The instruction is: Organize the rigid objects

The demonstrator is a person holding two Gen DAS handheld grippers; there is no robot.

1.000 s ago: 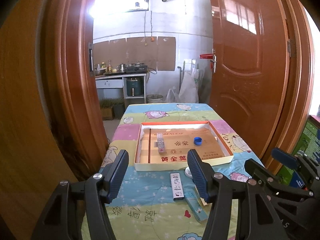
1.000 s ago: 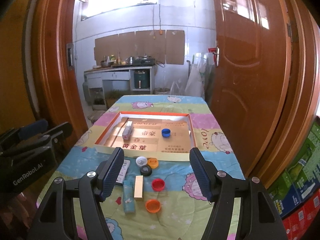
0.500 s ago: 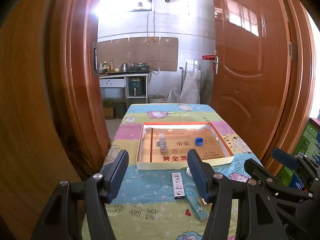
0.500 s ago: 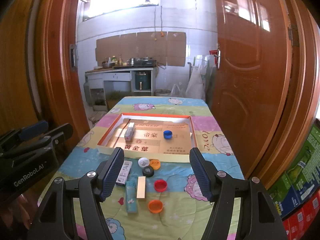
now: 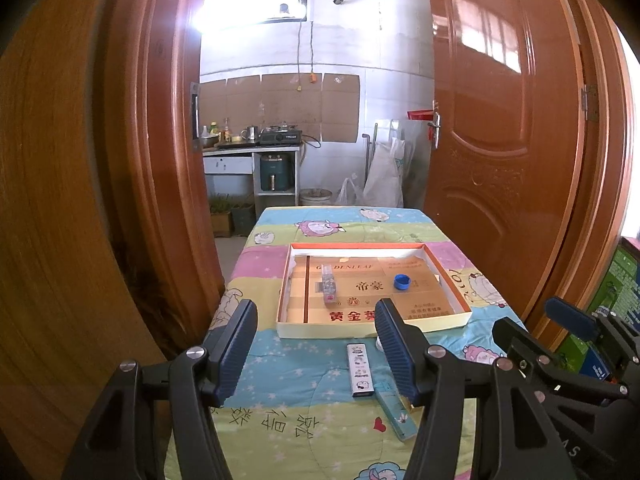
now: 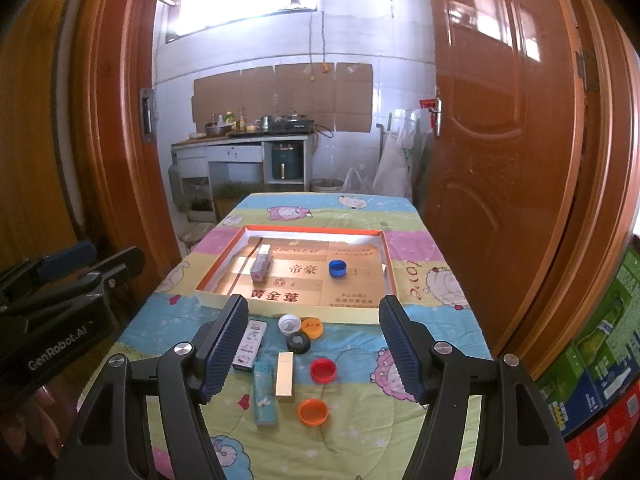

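On the cartoon-print table (image 6: 420, 420), short of the shallow box (image 6: 390, 280), most pieces wait loose: bottle caps (image 6: 323, 370), a gold lighter (image 6: 285, 376), a teal lighter (image 6: 264, 394) and a white one (image 6: 250, 340). Only a blue cap (image 6: 337, 268) and a small carton (image 6: 261, 266) lie inside. You hold the left gripper (image 5: 316, 350) and right gripper (image 6: 314, 346) above them, jaws apart and empty; I judge you are between picks. Next, lower onto one piece. From the left camera, its finger hides the caps.
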